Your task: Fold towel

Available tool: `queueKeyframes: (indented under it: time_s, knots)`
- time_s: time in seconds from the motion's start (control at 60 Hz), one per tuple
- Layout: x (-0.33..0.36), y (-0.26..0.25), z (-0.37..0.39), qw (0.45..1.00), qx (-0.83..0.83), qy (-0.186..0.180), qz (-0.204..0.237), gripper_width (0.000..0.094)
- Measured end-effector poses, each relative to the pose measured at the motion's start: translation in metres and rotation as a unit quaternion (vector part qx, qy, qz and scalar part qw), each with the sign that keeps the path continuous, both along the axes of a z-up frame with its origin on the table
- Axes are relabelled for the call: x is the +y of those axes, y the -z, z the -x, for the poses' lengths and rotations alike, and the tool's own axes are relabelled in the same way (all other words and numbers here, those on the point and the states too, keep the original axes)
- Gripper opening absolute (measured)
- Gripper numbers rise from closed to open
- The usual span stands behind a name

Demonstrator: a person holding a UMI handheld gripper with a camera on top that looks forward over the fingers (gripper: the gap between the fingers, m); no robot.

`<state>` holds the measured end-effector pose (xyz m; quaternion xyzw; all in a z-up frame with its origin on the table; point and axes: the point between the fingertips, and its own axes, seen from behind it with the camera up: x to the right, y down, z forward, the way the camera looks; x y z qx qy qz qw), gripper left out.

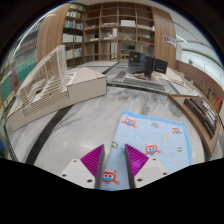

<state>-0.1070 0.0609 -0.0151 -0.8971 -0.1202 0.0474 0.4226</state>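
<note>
Overhead, gripper (113, 163) released above the towel (150, 140) (near edge hidden behind fingers).

The near edge of the light-blue towel printed with small orange-and-red cartoon figures (152, 143) lies hidden behind the two fingers with magenta pads (117, 160), so whether it hangs over the grey marbled surface (85, 125) cannot be told. Far beyond the fingers, the contents of the wooden bookshelves (120, 28) are too small to identify. Items on the dark desk (150, 70) blur together.
</note>
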Motion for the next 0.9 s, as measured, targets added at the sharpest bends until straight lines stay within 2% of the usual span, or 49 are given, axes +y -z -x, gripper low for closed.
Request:
queueKeyframes:
  time_s: [0.083,0.117,0.3,0.4,0.45,0.6,0.8,0.9]
  knots:
    - [0.005,0.001,-0.007,1.000,-0.009,-0.002,-0.003,0.0241]
    - [0.009,0.001,-0.013,1.000,-0.016,0.009,-0.009,0.0041]
    - [0.010,-0.006,-0.017,1.000,-0.011,0.016,-0.013,0.0004]
    - [0.018,-0.045,-0.038,0.998,-0.016,0.028,-0.062,0.0003]
    - [0.018,-0.063,-0.054,0.997,-0.011,0.041,-0.071,0.0003]
    - [0.013,-0.085,-0.125,0.994,-0.010,0.082,-0.071,0.0005]
    - [0.006,-0.054,-0.217,0.987,-0.018,0.153,-0.036,0.0009]
    - [0.006,-0.044,-0.238,0.985,-0.018,0.171,-0.031,0.0029]
